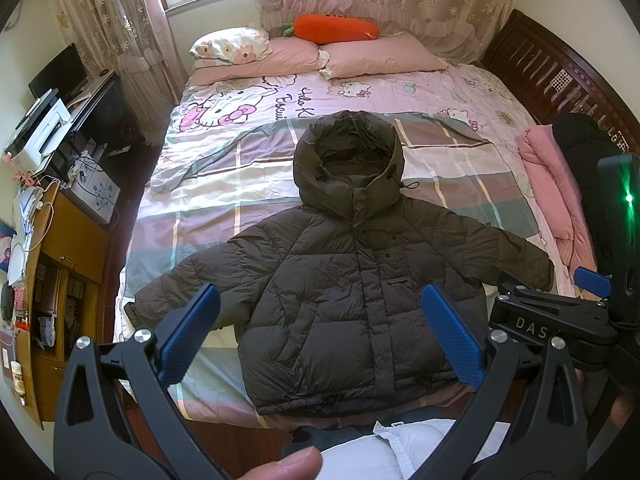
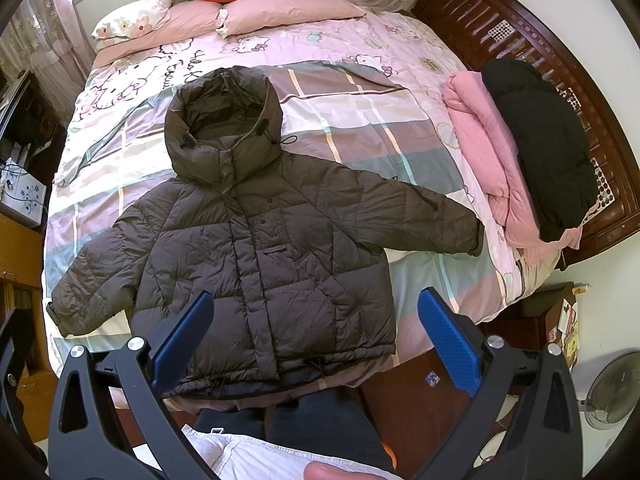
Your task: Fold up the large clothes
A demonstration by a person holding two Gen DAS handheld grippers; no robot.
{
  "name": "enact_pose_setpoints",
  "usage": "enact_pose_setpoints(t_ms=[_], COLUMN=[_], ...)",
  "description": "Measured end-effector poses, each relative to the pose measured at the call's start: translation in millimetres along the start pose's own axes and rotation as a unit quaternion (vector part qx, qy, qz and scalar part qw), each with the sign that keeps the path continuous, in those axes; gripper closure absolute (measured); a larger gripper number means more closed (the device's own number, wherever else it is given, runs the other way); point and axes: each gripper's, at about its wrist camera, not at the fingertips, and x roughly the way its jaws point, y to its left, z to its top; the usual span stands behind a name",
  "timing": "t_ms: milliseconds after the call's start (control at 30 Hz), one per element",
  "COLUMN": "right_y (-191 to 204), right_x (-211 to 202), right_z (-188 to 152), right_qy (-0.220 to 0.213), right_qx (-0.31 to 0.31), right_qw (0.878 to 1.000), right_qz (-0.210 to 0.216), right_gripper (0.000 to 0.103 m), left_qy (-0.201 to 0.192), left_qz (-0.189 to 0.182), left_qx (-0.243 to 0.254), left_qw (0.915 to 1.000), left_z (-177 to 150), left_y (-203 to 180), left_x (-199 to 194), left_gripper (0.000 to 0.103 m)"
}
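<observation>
- Starting: puffer jacket [image 1: 360, 280] spread flat, centre frame, on bed [image 1: 460, 168], unfolded.
- Hovering wide open, empty: left gripper [image 1: 320, 324], right gripper [image 2: 316, 332].
- Probably next: pinching a sleeve, folding inward.

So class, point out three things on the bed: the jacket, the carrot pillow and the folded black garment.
jacket [image 2: 256, 264]: right wrist view, chest front.
carrot pillow [image 1: 334, 28]: left wrist view, orange body.
black garment [image 2: 540, 140]: right wrist view, top of the fold.
</observation>
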Motion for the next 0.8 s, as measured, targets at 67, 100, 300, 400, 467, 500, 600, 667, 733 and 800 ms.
enact_pose_setpoints(t_ms=[67, 100, 300, 400, 467, 500, 600, 667, 733, 800], right_y=[0.2, 0.3, 0.3, 0.2, 0.3, 0.3, 0.4, 0.4, 0.5, 0.5], right_x=[0.1, 0.1, 0.6, 0.7, 0.8, 0.8, 1.2, 1.4, 1.6, 1.7], right_z=[0.0, 0.0, 0.1, 0.2, 0.3, 0.3, 0.3, 0.2, 0.2, 0.2], right_qy=[0.000, 0.000, 0.000, 0.001, 0.000, 0.000, 0.000, 0.001, 0.001, 0.001], right_qx=[0.000, 0.000, 0.000, 0.001, 0.000, 0.000, 0.000, 0.000, 0.001, 0.001], right_qw=[1.000, 1.000, 1.000, 1.000, 1.000, 1.000, 1.000, 1.000, 1.000, 1.000], right_qz=[0.000, 0.000, 0.000, 0.000, 0.000, 0.000, 0.000, 0.001, 0.001, 0.001], right_gripper=[0.001, 0.001, 0.001, 0.001, 0.001, 0.001, 0.001, 0.001, 0.001, 0.001], left_qy=[0.000, 0.000, 0.000, 0.001, 0.001, 0.001, 0.002, 0.002, 0.003, 0.003], left_qz=[0.000, 0.000, 0.000, 0.000, 0.000, 0.000, 0.000, 0.000, 0.001, 0.001], left_qx=[0.000, 0.000, 0.000, 0.000, 0.000, 0.000, -0.001, -0.001, -0.001, -0.001], left_qw=[1.0000, 1.0000, 1.0000, 1.0000, 1.0000, 1.0000, 1.0000, 1.0000, 1.0000, 1.0000], left_z=[0.0, 0.0, 0.0, 0.0, 0.0, 0.1, 0.0, 0.4, -4.2, -3.8], left_y=[0.1, 0.1, 0.1, 0.0, 0.1, 0.2, 0.2, 2.5, 3.4, 3.1], left_x=[0.0, 0.1, 0.0, 0.1, 0.2, 0.2, 0.1, -0.1, -2.9, -2.3], left_gripper=[0.002, 0.002, 0.002, 0.002, 0.002, 0.002, 0.002, 0.002, 0.002, 0.002])
